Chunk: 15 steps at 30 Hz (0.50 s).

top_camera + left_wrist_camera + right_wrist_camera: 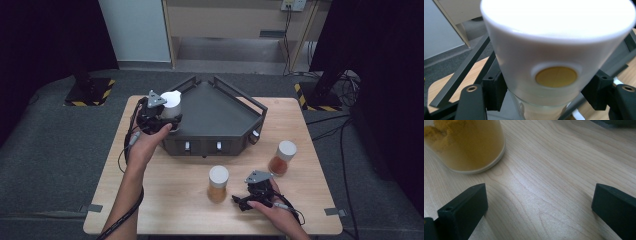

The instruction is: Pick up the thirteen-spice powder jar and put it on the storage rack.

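From the high view, three white-capped jars can be counted: one gripped in the left tool (167, 120) at the left corner of the dark tray (215, 117), and two standing on the bench (170, 200), well apart from each other. The left gripper view adds what the high view cannot give: the held jar (554, 57) has a round yellow disc on its white cap, glass below, and both black jaws press its sides. The right gripper view shows the right tool (539, 205) with jaws spread wide over bare wood, nothing between them, and the yellow-powder jar (466, 145) just ahead. The other standing jar (283, 157) holds a darker orange-brown filling.
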Each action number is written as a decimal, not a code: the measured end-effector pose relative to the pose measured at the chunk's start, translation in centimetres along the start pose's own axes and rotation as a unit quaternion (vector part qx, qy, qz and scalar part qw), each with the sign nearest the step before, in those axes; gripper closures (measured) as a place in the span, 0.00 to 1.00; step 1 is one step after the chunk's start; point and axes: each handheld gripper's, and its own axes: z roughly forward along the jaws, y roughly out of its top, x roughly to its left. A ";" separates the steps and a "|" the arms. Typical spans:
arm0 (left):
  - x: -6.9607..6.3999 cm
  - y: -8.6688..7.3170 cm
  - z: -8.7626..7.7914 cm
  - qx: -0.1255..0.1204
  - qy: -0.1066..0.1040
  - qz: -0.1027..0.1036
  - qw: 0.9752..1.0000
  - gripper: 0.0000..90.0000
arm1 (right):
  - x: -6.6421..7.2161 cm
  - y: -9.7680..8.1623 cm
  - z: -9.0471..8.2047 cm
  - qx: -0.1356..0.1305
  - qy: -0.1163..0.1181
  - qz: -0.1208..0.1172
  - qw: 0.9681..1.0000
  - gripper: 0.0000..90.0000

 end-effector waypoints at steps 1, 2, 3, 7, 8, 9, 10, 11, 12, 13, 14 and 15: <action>0.0 0.1 0.2 0.000 0.001 0.000 1.000 0.32 | 0.0 0.0 0.0 0.000 0.000 0.000 1.000 0.01; 0.0 0.1 0.4 0.000 0.001 0.001 1.000 0.32 | 0.0 0.0 0.0 0.000 0.000 0.000 1.000 0.01; 0.1 0.2 0.5 0.002 0.002 0.003 1.000 0.32 | 0.0 0.0 0.0 0.000 0.000 0.000 1.000 0.01; 0.2 0.2 1.0 -0.003 0.002 -0.004 1.000 0.32 | 0.0 0.0 0.0 0.000 0.000 0.000 1.000 0.01; 0.3 0.1 1.2 -0.004 0.003 -0.005 1.000 0.32 | 0.0 0.0 0.0 0.000 0.000 0.000 1.000 0.01; 0.3 0.1 1.3 -0.005 0.003 -0.007 1.000 0.32 | 0.0 0.0 0.0 0.000 0.000 0.000 1.000 0.01; 0.4 0.1 1.4 -0.003 0.005 -0.006 1.000 0.32 | 0.0 0.0 0.0 0.000 0.000 0.000 1.000 0.01; 0.4 0.1 1.5 -0.004 0.006 -0.008 1.000 0.32 | 0.0 0.0 0.0 0.000 0.000 0.000 1.000 0.01; 0.4 0.0 1.6 -0.007 0.007 -0.009 1.000 0.32 | 0.0 0.0 0.0 0.000 0.000 0.000 1.000 0.01; 0.4 -0.1 1.6 -0.009 0.007 -0.008 1.000 0.32 | 0.0 0.0 0.0 0.000 0.000 0.000 1.000 0.01; 0.4 -0.2 1.7 -0.011 0.006 -0.009 1.000 0.32 | 0.0 0.0 0.0 0.000 0.000 0.000 1.000 0.01; 0.4 -0.2 1.7 -0.011 0.006 -0.009 1.000 0.32 | 0.0 0.0 0.0 0.000 0.000 0.000 1.000 0.01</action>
